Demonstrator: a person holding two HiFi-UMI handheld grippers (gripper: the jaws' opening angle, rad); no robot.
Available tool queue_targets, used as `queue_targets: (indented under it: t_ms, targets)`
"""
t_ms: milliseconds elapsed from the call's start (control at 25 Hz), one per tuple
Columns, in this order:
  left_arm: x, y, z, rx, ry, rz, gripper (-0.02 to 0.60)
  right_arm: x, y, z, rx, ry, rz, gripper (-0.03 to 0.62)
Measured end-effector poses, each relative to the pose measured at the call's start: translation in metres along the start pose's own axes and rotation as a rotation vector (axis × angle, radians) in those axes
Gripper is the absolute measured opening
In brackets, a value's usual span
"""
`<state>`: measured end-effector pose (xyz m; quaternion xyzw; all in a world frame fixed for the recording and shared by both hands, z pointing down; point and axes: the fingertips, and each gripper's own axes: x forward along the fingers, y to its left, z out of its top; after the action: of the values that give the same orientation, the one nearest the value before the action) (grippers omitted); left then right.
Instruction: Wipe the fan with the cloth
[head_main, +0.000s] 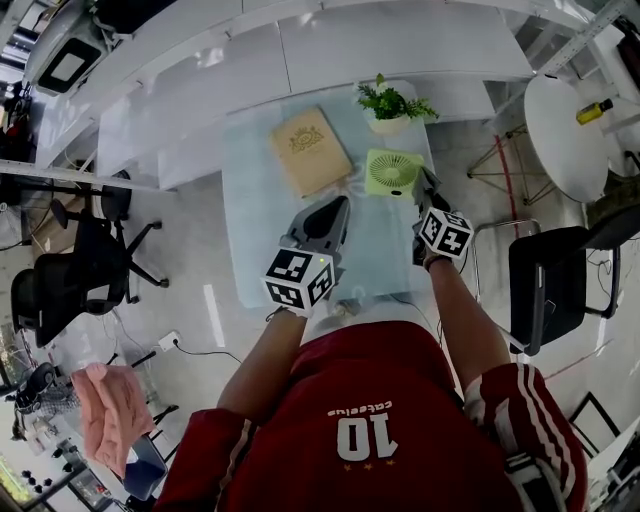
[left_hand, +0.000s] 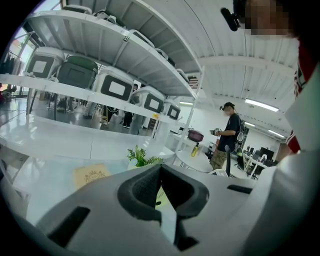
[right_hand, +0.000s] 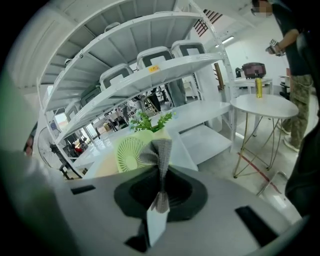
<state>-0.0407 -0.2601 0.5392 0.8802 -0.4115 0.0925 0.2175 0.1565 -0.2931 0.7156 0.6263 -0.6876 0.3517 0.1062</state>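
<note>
right gripper view: my right hand-held gripper (right_hand: 161, 175) is clenched on a grey cloth (right_hand: 160, 147), a thin ribbed fold standing up from between the dark pads. just behind it is the fan (right_hand: 129, 152), pale green plastic with a round slotted grille, upright on the pale blue bench (head_main: 250, 210). the cloth hangs at the fan's right edge; i cannot tell whether they touch. my left hand-held gripper (left_hand: 160, 169) is closed on nothing, its tips meeting, held over the bench nearer me. left of the fan lies a flat tan book (head_main: 310, 150) with a printed ornament. beyond the fan a leafy green plant (head_main: 395, 103) sits in a white pot (head_main: 388, 125). farther right stands a round white table (right_hand: 262, 107) carrying a yellow bottle (right_hand: 258, 86).
</note>
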Motion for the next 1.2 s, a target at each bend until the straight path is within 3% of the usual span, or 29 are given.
queue_targets:
  t_ms: [440,1200]
  targets:
    - [-0.022,-0.004,-0.006,0.009,-0.001,0.007,0.003,-0.019,0.001,-0.013,0.003,0.006,-0.011,0.018]
    - [-0.056,0.017,-0.027,-0.034,0.011,0.085,0.003,0.003,0.077,-0.045,-0.057,0.065,0.141,0.018]
